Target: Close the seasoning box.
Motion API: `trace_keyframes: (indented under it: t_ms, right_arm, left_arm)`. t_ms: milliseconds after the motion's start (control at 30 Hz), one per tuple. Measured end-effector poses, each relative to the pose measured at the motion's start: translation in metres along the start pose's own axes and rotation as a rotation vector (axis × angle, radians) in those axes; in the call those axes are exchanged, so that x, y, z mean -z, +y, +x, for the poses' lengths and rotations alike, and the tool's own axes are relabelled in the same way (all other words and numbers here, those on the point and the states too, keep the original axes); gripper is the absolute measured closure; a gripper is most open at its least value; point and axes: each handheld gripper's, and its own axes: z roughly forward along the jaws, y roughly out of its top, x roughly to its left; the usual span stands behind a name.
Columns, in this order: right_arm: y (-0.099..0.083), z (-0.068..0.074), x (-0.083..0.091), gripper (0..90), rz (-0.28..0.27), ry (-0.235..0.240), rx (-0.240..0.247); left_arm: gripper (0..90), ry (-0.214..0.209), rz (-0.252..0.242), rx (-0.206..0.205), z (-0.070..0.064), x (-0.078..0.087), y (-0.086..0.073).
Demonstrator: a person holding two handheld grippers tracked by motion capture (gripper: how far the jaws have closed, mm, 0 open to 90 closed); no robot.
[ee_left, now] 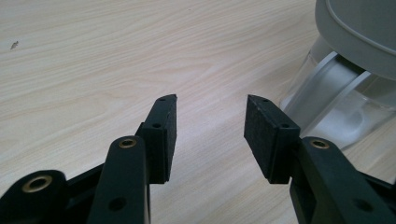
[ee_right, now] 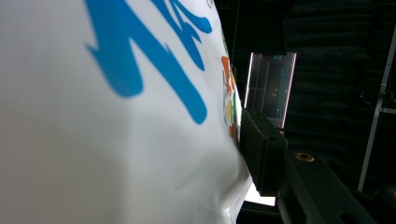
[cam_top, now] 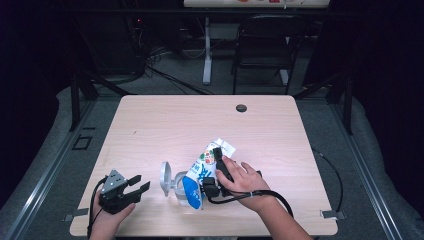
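A white pouch [cam_top: 202, 172] with blue and orange print hangs tilted, its lower end over a clear container [cam_top: 178, 194] near the table's front edge. My right gripper [cam_top: 218, 156] is shut on the pouch's upper part. In the right gripper view the pouch [ee_right: 116, 116] is pressed against one black pad [ee_right: 261, 149]; the other jaw is hidden behind it. The container's grey lid [cam_top: 165, 178] stands open to its left. My left gripper [cam_top: 141, 183] rests at the front left, open and holding nothing, pointing toward the container [ee_left: 336, 107] and lid [ee_left: 359, 32]. Its open jaws [ee_left: 211, 126] hover just above the wood.
The light wooden table [cam_top: 165, 125] has a dark cable hole [cam_top: 241, 108] near its far edge. A black cable [cam_top: 270, 195] trails from the right gripper. Beyond the table stand a black chair [cam_top: 265, 45] and a white desk leg [cam_top: 207, 50].
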Motion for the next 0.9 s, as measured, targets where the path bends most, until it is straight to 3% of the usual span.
trace_keyframes:
  t_ms: [900]
  right_arm:
    - [0.0009, -0.0029, 0.002, 67.9, -0.005, -0.009, 0.015]
  left_arm:
    - [54.6, 0.0, 0.0, 0.001, 0.0, 0.0, 0.0]
